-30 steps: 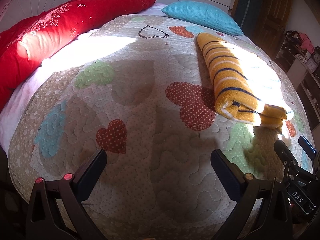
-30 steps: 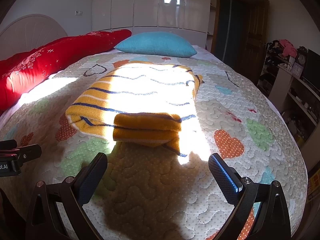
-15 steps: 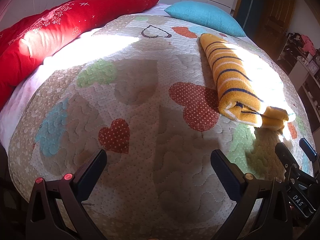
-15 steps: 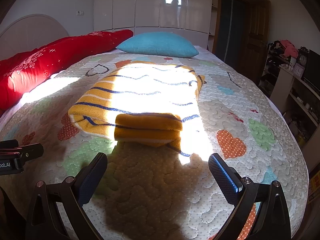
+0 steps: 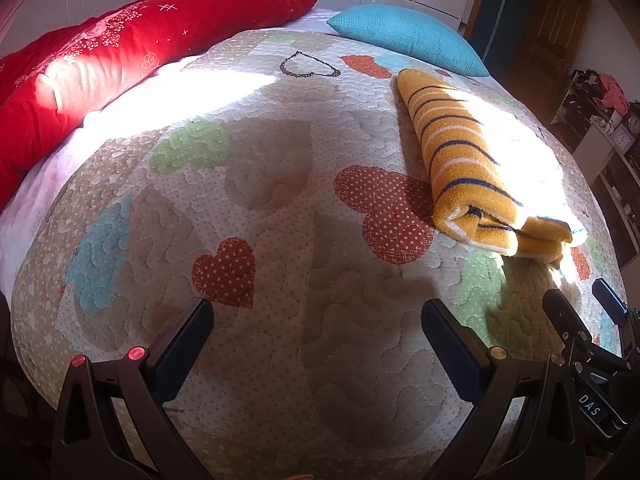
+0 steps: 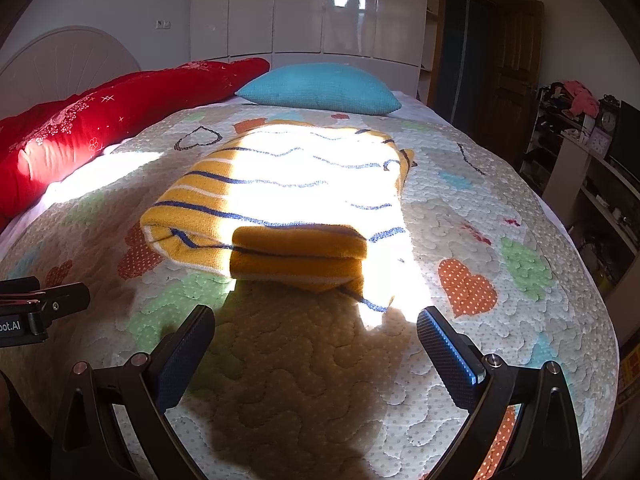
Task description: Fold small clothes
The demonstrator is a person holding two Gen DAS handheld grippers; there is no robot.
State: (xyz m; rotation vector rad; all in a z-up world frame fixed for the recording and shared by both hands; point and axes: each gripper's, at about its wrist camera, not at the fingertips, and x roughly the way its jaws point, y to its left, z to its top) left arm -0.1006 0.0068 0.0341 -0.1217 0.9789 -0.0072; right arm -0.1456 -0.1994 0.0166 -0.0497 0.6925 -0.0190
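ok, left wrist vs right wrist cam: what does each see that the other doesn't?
Left wrist only: the left gripper, open over bare quilt, the right gripper at its lower right edge, and the sweater's rolled side edge.

Right wrist only: the right gripper's own open fingers aimed at the sweater's folded front, the full glossy wardrobe behind the bed, and a round clock on the shelf.

Both: the striped yellow sweater, folded on the heart-pattern quilt, the red bolster, the teal pillow.

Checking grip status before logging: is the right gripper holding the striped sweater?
No, the right gripper is open and short of the folded striped sweater on the quilt.
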